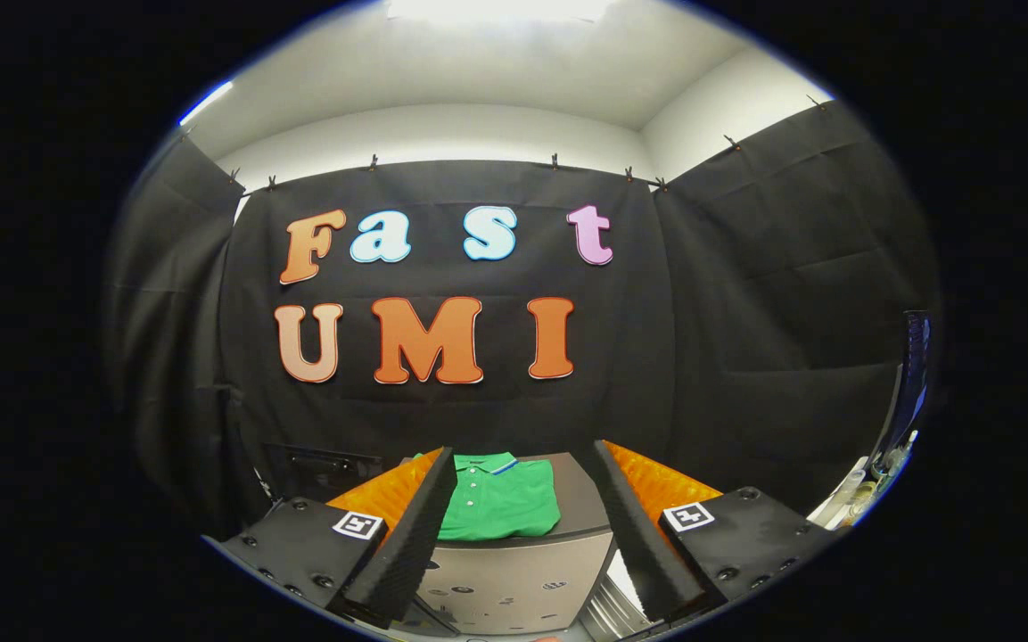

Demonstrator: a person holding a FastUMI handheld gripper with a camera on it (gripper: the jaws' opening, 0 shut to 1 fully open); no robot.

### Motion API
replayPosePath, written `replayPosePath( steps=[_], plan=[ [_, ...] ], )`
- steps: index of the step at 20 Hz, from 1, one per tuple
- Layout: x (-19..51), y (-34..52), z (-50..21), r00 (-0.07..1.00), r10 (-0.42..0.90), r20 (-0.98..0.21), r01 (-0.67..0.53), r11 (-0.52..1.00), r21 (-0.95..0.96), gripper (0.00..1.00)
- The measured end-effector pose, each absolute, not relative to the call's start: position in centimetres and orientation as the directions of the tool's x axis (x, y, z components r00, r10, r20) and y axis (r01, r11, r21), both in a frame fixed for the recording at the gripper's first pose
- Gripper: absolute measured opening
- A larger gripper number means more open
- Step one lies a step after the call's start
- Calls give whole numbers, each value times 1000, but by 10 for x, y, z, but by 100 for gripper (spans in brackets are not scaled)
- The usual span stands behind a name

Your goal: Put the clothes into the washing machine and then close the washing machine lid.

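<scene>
On top of the grey washing machine (514, 571), a folded green polo shirt (500, 499) is lying flat toward the far edge. Claw (522, 464) is hovering with fingers spread wide, gripping nothing, shirt showing between them, beyond the tips.

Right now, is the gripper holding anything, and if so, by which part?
Nothing is held. The gripper is open, its fingers spread wide apart, and the folded green shirt lies untouched beyond them on top of the grey washing machine.
</scene>
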State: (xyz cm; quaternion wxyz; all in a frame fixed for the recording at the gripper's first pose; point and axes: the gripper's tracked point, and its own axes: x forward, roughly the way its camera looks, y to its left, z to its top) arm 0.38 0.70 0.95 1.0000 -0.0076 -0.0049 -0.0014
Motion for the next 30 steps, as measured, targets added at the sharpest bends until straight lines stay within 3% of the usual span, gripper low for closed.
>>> replayPosePath(
  steps=[19,30],
  plan=[
    [14,14,1,1000,14,-8,-13,998,57,98],
    [106,66,-8,978,103,-182,-107,994,-15,98]
  ],
)
